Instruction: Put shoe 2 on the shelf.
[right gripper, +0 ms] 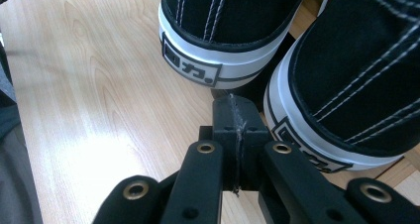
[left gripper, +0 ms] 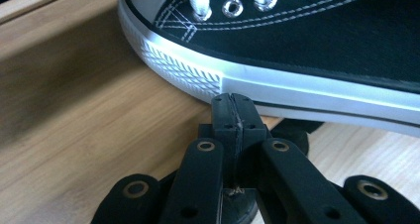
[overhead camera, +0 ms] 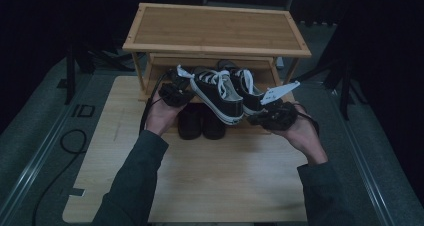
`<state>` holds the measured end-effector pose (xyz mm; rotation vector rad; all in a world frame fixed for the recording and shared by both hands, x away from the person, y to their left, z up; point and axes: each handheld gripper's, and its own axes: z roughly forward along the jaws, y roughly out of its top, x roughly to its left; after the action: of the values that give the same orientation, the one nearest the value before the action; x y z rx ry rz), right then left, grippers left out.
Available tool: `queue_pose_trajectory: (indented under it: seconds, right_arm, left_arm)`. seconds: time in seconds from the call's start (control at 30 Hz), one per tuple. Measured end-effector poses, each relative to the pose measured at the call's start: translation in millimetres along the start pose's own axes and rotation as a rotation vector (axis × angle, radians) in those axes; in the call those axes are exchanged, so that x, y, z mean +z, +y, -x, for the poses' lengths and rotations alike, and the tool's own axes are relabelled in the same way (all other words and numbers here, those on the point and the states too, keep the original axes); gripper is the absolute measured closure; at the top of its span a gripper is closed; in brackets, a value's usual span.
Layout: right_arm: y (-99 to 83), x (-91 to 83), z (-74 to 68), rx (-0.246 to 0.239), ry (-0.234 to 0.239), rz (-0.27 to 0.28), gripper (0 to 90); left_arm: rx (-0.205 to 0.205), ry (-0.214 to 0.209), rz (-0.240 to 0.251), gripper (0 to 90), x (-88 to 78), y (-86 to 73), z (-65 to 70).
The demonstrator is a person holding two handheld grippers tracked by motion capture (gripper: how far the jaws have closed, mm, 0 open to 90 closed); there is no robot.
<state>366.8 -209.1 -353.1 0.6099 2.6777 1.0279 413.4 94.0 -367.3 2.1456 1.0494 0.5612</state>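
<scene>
Two black canvas sneakers with white laces and white soles, one on the left (overhead camera: pixel 217 97) and one on the right (overhead camera: pixel 248 90), hang side by side above the table, in front of the rack's lower shelf. My left gripper (overhead camera: pixel 184 92) is shut, its tips (left gripper: pixel 232 97) against the left sneaker's white sole edge (left gripper: pixel 297 85). My right gripper (overhead camera: pixel 257 117) is shut too, its tips (right gripper: pixel 232 101) just under the two heels (right gripper: pixel 223 45) (right gripper: pixel 346 100). Nothing sits between either pair of jaws. Whether the shoes rest on the jaws or are squeezed between the two grippers is unclear.
A two-tier bamboo shoe rack (overhead camera: pixel 215 28) stands at the back of the light wooden table top (overhead camera: pixel 200 176). Two dark shapes (overhead camera: pixel 200 125) lie under the lifted sneakers, shadow or dark shoes, unclear which. A cable (overhead camera: pixel 75 141) loops on the floor at left.
</scene>
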Motion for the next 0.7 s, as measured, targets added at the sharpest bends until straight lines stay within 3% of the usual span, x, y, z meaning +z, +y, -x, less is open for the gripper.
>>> queue_pose_trajectory:
  seconds: [0.33,0.57,0.7]
  right_arm:
    - [-3.4,3.7,2.0,0.014,0.000,-0.004,89.5]
    - [-2.8,6.3,0.3,0.010,0.003,0.003,89.5]
    - [-1.8,6.4,-1.0,0.009,0.007,0.012,89.5]
  left_arm:
    - [-0.004,0.011,-0.018,90.0,5.6,4.9,-1.8]
    - [0.026,0.070,-0.036,90.0,9.0,9.2,-1.1]
    - [0.008,0.099,-0.030,90.0,12.3,10.2,-5.2]
